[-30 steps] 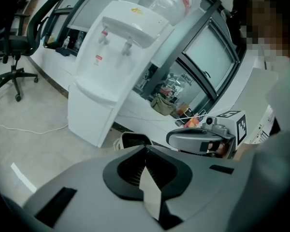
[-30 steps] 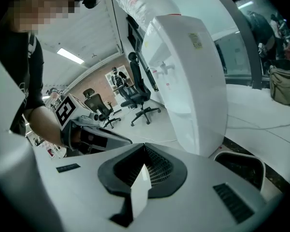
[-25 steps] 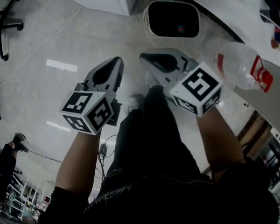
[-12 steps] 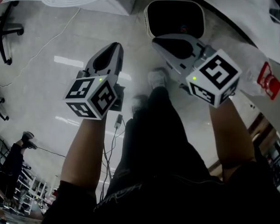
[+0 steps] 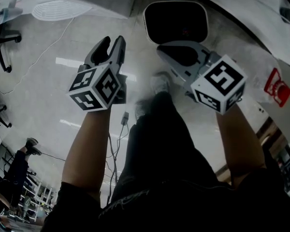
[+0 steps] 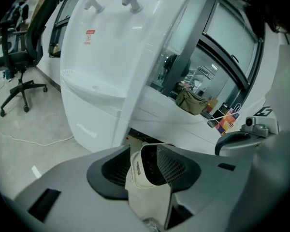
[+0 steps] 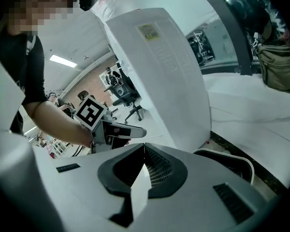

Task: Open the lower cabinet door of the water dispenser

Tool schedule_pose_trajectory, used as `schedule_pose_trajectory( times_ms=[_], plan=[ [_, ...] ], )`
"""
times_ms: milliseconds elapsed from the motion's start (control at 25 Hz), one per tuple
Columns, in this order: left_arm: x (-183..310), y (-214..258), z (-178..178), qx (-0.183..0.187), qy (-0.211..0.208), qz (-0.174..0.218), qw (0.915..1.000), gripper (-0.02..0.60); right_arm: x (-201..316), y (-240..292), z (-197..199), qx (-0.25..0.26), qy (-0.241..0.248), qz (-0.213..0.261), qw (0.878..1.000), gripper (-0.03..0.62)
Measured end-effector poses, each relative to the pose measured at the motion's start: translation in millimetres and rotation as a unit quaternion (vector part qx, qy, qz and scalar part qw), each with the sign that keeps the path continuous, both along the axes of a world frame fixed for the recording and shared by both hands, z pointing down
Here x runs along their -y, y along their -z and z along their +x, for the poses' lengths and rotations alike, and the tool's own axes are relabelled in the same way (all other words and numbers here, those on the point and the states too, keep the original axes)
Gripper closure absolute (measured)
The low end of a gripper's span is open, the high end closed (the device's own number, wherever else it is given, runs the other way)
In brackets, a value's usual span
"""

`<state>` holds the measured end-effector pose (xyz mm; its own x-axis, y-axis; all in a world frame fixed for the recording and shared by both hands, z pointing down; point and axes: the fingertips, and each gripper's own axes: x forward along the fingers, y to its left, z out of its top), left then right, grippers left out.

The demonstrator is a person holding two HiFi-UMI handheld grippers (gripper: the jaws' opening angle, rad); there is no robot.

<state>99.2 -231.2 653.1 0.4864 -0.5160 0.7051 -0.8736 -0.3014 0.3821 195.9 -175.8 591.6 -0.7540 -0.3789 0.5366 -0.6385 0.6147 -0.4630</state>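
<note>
Fingers on left gripper just parted, nothing between; right gripper pinched closed, empty. Target lower cabinet door looks flush — ahead-left of left gripper, the one facing its front.

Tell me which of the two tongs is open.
The left tongs: its jaws stand apart and have just been opening, with nothing held between them. The right tongs has its jaws closed together.
</note>
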Motion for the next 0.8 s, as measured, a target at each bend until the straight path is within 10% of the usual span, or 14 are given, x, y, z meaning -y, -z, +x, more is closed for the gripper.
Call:
schedule_pose_trajectory(
  times_ms=[280,800],
  plan=[
    [33.5,-21.2,4.6,0.007,0.025,-0.001,0.9997,0.307,3.2,-1.5,1.2,0.014,0.008,-0.015,1.000,0.582],
    [85.8,-58.3,-14.5,0.093,0.068,-0.002,0.9933,0.288,17.1,-14.7,14.8,0.009,0.021,-0.031,0.999,0.582]
  ],
)
